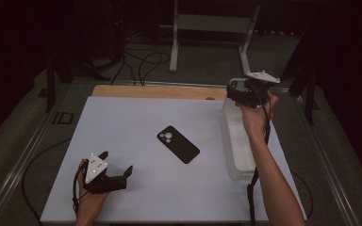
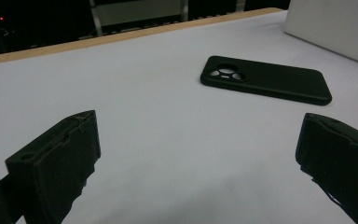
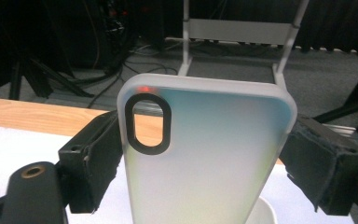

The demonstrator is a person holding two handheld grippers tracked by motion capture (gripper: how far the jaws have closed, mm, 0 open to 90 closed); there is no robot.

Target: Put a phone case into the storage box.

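The translucent phone case (image 3: pixel 205 154) stood upright between the fingers (image 3: pixel 328 170) of the right gripper (image 3: pixel 205 158), clamped at its two long edges, its oval camera cutout near the top left; it was held up over the far end of the clear plastic bin (image 1: pixel 238 150) at the right edge of the tabletop (image 1: pixel 122 188). By that showing the pick-up was done, and what appeared to be left was carrying the case to wherever it belonged and setting it down, perhaps beside the black phone case (image 1: pixel 178 144) lying flat near the middle of the tabletop, well apart from both hands. The left gripper (image 1: pixel 115 169) rested low at the near left, its fingers spread wide and empty. The right gripper view gave the grip and the cutout plainly, which the high view, dim and distant, left too small to make out; the left gripper view showed the black case's round lens openings, while the high view alone laid out both hands, bin and case together.
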